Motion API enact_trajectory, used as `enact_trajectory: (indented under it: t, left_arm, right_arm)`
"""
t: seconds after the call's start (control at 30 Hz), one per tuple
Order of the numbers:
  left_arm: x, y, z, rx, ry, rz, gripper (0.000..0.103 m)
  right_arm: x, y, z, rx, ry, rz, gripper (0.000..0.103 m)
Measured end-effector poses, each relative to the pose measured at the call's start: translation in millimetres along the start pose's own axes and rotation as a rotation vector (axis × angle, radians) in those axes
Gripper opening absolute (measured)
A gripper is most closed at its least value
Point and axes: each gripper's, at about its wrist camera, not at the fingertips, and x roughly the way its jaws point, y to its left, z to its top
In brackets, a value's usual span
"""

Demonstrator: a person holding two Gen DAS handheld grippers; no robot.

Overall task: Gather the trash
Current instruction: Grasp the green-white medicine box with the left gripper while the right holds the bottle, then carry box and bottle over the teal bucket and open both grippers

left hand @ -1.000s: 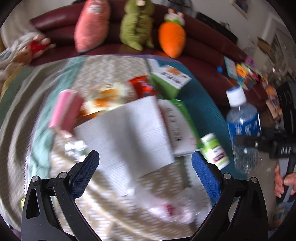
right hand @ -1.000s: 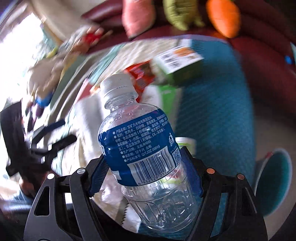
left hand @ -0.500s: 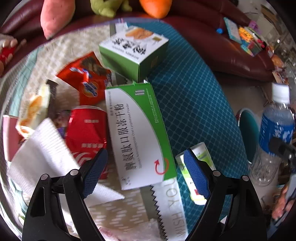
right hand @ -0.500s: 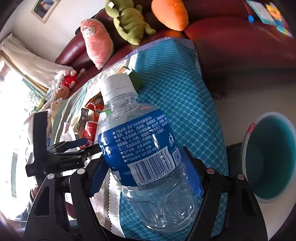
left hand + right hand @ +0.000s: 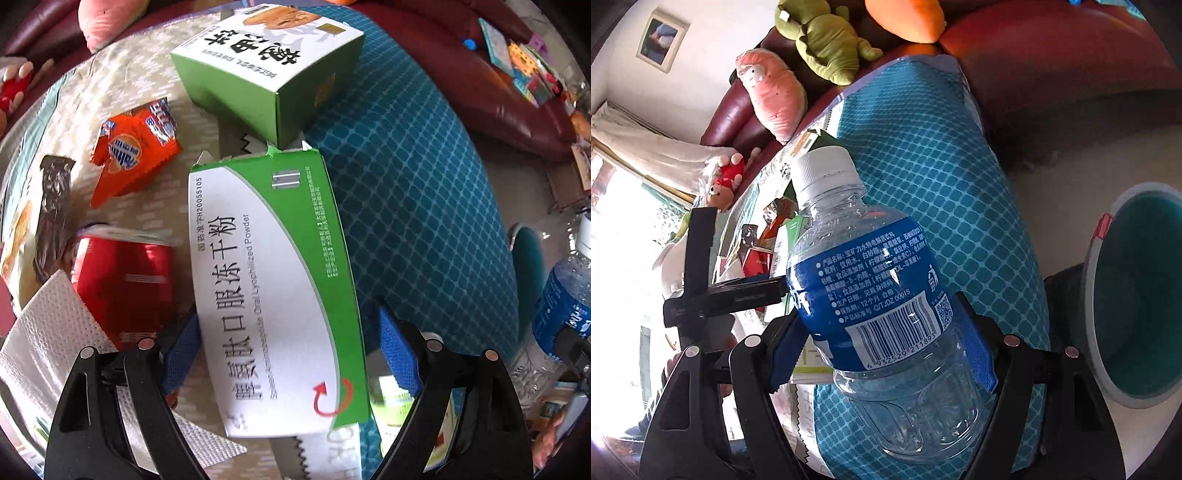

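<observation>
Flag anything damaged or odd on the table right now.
The flat green-and-white medicine box has a torn, ragged flap at its far end, near the upright green box. A red can lies on its side, and the orange wrapper is crumpled. No spill visible.

sofa [image 5: 1052,66]: dark red
pink plush [image 5: 775,96]: on the sofa
green plush [image 5: 823,40]: beside it
picture [image 5: 663,40]: on the wall

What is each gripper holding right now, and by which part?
Right gripper: plastic bottle, clamped across its lower body. Left gripper: nothing held; its fingers straddle the flat green-and-white box.
</observation>
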Motion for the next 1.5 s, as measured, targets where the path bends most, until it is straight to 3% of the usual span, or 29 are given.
enact_trajectory:
  t: [0.03,0.07,0.23,0.5,0.63,0.77,0.97,1.3,1.5]
  left_arm:
    - [1.0,0.2,0.1,-0.003,-0.01,0.001,0.076]
    - [1.7,1.1,-0.5,-0.003,-0.016,-0.002,0.076]
    - [-13.1,2.6,1.5,0.009,-0.081,0.015,0.076]
    - [-72.6,-15.3,5.4,0.048,-0.215,-0.007,0.076]
    - [-99.2,-55.5,3.3,0.115,-0.247,-0.071,0.076]
    - [-104.8,-120.3,-2.9,0.242,-0.235,-0.143,0.076]
    - [-73.9,-235.5,-16.0,0.389,-0.174,-0.259,0.076]
    - [-12.1,-345.7,-7.7,0.465,-0.096,-0.341,0.076]
    - [6.5,-378.6,-7.7,0.503,-0.069,-0.345,0.078]
  right_arm:
    - [0.9,-2.5,-0.3,0.007,0.001,0.004,0.071]
    - [1.3,-4.9,-0.6,0.013,0.0,0.007,0.071]
    - [-3.0,-15.7,-1.4,0.046,-0.016,0.024,0.071]
    - [-18.9,-27.0,-0.9,0.1,-0.071,0.047,0.071]
    - [-49.3,-49.0,-2.5,0.159,-0.149,0.043,0.071]
    - [-89.5,-83.5,-8.7,0.243,-0.252,0.013,0.071]
    - [-148.5,-144.5,-31.9,0.379,-0.383,-0.084,0.071]
    - [-175.7,-202.6,-43.6,0.504,-0.423,-0.162,0.071]
    - [-177.5,-214.9,-41.2,0.53,-0.426,-0.177,0.071]
